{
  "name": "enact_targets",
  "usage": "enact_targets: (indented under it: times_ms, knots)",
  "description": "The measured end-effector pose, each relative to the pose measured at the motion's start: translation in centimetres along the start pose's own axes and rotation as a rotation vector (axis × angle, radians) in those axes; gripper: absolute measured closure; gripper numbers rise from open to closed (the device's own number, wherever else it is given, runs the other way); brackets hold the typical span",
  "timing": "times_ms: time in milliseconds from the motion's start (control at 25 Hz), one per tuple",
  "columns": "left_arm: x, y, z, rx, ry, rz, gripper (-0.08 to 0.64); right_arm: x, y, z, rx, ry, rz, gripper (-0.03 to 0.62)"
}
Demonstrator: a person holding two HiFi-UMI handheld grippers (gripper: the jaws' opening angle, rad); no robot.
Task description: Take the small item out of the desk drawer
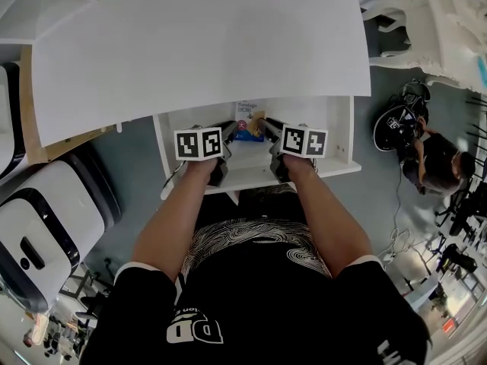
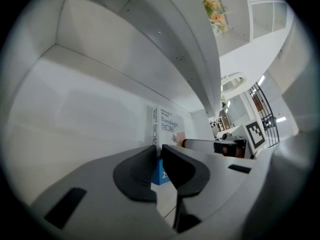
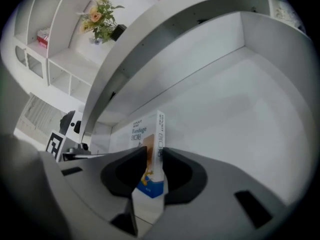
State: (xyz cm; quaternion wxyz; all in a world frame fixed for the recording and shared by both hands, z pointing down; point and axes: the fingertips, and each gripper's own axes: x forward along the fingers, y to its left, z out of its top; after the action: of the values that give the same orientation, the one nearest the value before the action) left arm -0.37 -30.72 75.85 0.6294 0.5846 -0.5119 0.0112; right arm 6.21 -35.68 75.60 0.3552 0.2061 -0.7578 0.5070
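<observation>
My right claw has its jaws about halfway in, and the bandage box stands upright between the pads, gripped across its thin edge. My left claw is down to a narrow slit. The box's spine sits right at its tips, and as far as I can judge those pads are not pressing on it. So the right side carries the grip, and I'd keep that squeeze gentle, since thin card will buckle. The box is inside the pulled-out drawer, towards the back. I'd lift it straight up only until it clears the drawer wall, then draw it towards me, keeping it low. The white counter overhangs the drawer just above, and a tall lift would knock the box's top edge against its underside
</observation>
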Motion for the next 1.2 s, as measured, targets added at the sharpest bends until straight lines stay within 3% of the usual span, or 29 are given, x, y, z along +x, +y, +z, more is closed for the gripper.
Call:
enact_targets:
  times_ms: [200, 480, 640, 920, 1120, 1200]
  knots:
    - [-0.7, 1.0, 0.0, 0.052, 0.009, 0.021, 0.502, -0.5, 1.8, 0.5, 0.005, -0.043, 0.07, 0.508]
    - [-0.9, 1.0, 0.5, 0.11, 0.033, 0.086, 0.506, -1.4, 3.9, 1.0, -0.218, -0.024, 0.09, 0.509]
    - [-1.1, 1.3, 0.4, 0.128, 0.043, 0.102, 0.506, -1.5, 4.8, 1.2, -0.265, -0.033, 0.104, 0.505]
    - [-1.0, 1.2, 0.3, 0.14, 0.038, 0.104, 0.503, -0.5, 4.4, 1.2, -0.383, -0.036, -0.017, 0.458]
    - [-1.0, 1.3, 0.4, 0.163, 0.043, 0.126, 0.503, -0.5, 4.0, 1.5, -0.344, -0.06, -0.018, 0.483]
    - [-1.0, 1.3, 0.4, 0.166, 0.051, 0.129, 0.502, -0.5, 3.5, 1.5, -0.322, -0.055, -0.022, 0.464]
